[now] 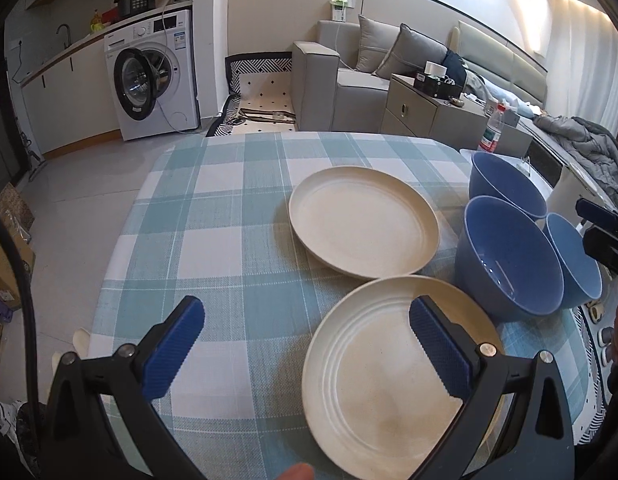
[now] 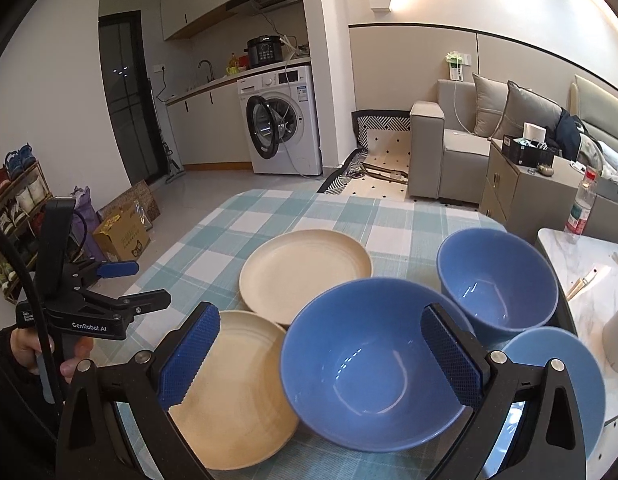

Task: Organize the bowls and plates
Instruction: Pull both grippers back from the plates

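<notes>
Start of stacking, nothing gripped: left claw point(image 1: 305, 344) wide open w/ near plate point(image 1: 385, 392) just ahead-right, right claw point(image 2: 321, 356) wide open over near bowl point(image 2: 373, 364); next: close on a rim.

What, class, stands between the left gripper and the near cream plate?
Nothing visible does. The left gripper is open above the checked tablecloth, with the near plate directly under its right finger. The far plate and the blue bowls sit beyond and to the right, out of the way.
</notes>
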A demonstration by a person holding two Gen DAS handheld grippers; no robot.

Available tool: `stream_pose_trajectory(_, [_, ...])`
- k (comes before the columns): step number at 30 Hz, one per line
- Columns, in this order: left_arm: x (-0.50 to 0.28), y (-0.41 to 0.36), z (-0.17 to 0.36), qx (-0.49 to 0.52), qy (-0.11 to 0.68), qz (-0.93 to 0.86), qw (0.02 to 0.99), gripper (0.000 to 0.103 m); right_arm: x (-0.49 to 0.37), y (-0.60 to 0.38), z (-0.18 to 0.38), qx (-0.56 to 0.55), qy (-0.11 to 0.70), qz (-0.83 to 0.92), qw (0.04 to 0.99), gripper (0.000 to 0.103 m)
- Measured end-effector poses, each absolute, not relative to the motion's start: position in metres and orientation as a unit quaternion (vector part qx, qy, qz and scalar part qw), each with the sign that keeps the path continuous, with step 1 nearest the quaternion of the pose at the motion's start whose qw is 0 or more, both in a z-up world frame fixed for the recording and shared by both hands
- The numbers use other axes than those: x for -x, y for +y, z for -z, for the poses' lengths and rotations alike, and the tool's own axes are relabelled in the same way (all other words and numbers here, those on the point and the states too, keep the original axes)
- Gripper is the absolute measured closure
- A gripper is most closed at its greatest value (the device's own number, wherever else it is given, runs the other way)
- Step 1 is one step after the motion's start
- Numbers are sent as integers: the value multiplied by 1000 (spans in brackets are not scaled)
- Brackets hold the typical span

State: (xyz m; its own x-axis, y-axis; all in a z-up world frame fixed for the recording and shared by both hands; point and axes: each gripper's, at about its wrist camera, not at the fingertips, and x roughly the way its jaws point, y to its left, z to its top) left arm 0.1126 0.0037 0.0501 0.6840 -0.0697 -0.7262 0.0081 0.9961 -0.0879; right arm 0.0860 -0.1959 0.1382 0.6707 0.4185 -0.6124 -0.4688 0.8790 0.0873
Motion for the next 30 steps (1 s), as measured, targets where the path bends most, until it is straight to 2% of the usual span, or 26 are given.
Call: stream_pose_trajectory(30, [-170,15,-56,55,408,8,911,0,-185,-201,-149,29,364,-233,902,1])
